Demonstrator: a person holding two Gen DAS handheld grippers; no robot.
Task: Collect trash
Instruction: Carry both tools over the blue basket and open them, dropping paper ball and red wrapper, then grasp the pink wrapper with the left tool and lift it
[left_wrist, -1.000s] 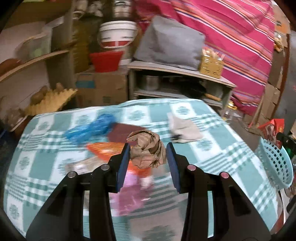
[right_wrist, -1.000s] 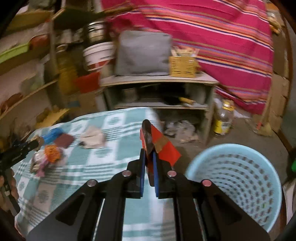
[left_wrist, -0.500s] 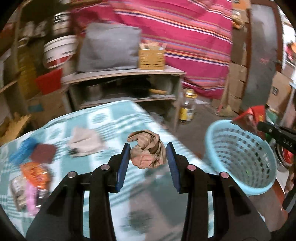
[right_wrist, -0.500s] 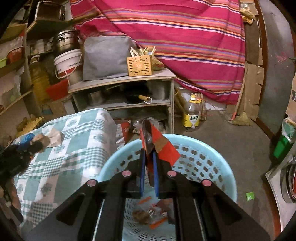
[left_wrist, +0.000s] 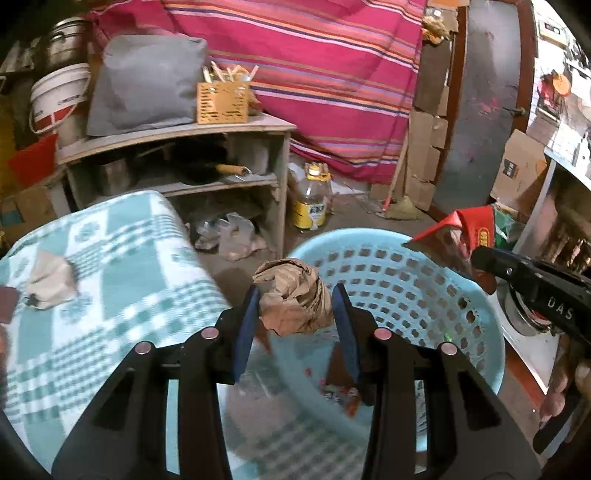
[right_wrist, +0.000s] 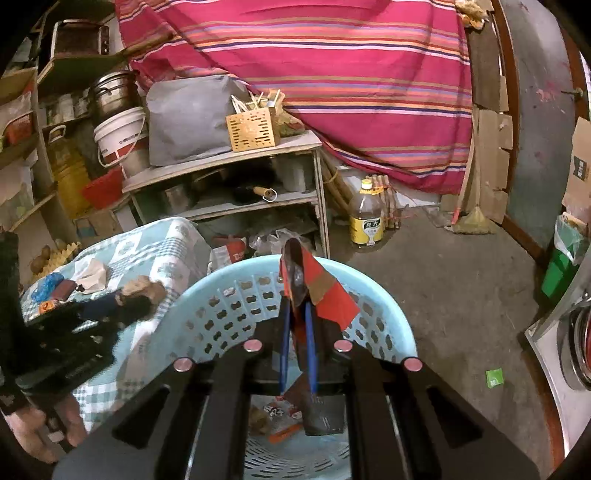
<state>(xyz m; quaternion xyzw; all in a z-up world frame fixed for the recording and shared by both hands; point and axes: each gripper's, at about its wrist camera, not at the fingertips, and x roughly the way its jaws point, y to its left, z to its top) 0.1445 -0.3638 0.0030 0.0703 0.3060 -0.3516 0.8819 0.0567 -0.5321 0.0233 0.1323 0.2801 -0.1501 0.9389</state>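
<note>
1. While the left gripper (left_wrist: 295, 317) hangs at the near rim of the light blue basket (left_wrist: 476, 310), its blue pads press on either side of a crumpled brown paper wad (left_wrist: 291, 302), which sits between them above the gap where the checked tablecloth (left_wrist: 110, 266) ends and the basket begins.
2. That wad looks very light and soft; it gives under pressure, so a squeeze across its thick middle, as now, should keep it, and I judge it will drop freely once the jaws part.
3. Over the basket's middle, the right gripper (right_wrist: 297, 332) has its jaws drawn almost together on a red wrapper (right_wrist: 325, 295), a thin flat packet with a brownish inner face that stands up past the fingertips.
4. Such film is slick and limp; pinched by an edge it may cling to a pad or flutter sideways on release, so letting go low inside the basket seems safer.
5. Several scraps already lie on the basket's floor.
6. More rubbish waits on the cloth: a pale crumpled tissue (left_wrist: 51, 282), plus a blue plastic piece (right_wrist: 48, 284) farther back, both equally light and easiest to take across their bulk.
</note>
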